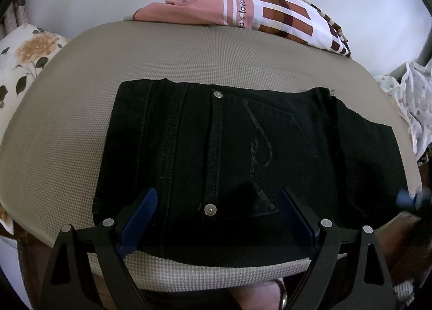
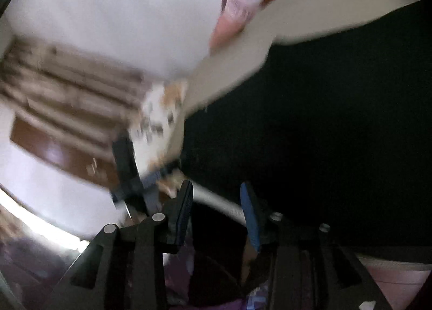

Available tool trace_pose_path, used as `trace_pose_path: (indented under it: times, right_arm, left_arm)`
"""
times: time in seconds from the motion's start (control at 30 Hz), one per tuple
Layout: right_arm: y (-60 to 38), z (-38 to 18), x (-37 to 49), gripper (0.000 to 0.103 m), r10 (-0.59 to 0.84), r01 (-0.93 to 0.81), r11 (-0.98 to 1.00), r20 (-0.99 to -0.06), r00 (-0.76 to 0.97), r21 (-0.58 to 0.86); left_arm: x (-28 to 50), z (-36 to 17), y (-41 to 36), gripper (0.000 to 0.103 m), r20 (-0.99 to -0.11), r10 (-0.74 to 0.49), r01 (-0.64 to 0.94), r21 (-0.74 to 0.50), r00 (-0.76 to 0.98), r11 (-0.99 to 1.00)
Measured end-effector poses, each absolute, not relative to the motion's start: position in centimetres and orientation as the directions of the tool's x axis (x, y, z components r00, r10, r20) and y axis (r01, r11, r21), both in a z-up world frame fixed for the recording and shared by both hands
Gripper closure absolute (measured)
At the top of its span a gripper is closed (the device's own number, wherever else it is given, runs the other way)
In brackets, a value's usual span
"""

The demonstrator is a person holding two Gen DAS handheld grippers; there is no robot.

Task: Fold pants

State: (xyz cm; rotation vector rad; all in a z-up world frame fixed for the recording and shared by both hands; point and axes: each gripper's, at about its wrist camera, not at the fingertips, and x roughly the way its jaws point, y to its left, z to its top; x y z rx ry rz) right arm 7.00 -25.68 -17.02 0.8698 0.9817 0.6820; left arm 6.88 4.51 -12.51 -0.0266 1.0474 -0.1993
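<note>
Black jeans (image 1: 243, 153) lie folded into a compact rectangle on a beige cushioned surface (image 1: 81, 110), back pocket with stitching up, two metal rivets showing. My left gripper (image 1: 217, 196) is open, its blue-padded fingers hovering just above the near edge of the jeans, holding nothing. In the blurred right wrist view the jeans (image 2: 324, 126) fill the right side. My right gripper (image 2: 216, 194) is open and empty, at the jeans' near edge. The right gripper also shows as a blue blur at the right edge of the left wrist view (image 1: 410, 198).
A folded pink and brown checked cloth (image 1: 256, 10) lies at the far edge of the surface. A floral pillow (image 1: 24, 59) sits at the left, a dotted white cloth (image 1: 413, 105) at the right. A white wall stands behind. My hand (image 1: 259, 293) shows below the left gripper.
</note>
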Motion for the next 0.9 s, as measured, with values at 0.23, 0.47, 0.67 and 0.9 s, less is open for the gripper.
trace_pose_path:
  times: [0.23, 0.47, 0.67, 0.9]
  right_arm:
    - [-28.7, -16.8, 9.4, 0.072, 0.685, -0.003, 0.591, -0.499, 0.531, 0.807]
    - [-22.6, -18.4, 10.5, 0.075, 0.719, -0.095, 0.642, -0.554, 0.42, 0.761]
    - [-18.8, -19.7, 8.7, 0.078, 0.655, -0.189, 0.748, -0.663, 0.362, 0.636]
    - [-19.1, -17.7, 7.4, 0.079, 0.603, -0.219, 0.785, -0.635, 0.483, 0.579]
  left_arm:
    - [7.0, -12.5, 4.7, 0.012, -0.858, -0.181, 0.148, -0.124, 0.481, 0.981]
    - [7.3, -12.0, 6.1, 0.012, -0.858, -0.173, 0.113, -0.135, 0.484, 0.984]
    - [7.3, -11.0, 9.1, 0.012, -0.861, -0.127, 0.074, -0.104, 0.492, 0.992]
    - [8.6, -11.4, 16.5, 0.012, -0.868, -0.208, -0.008, -0.237, 0.452, 0.971]
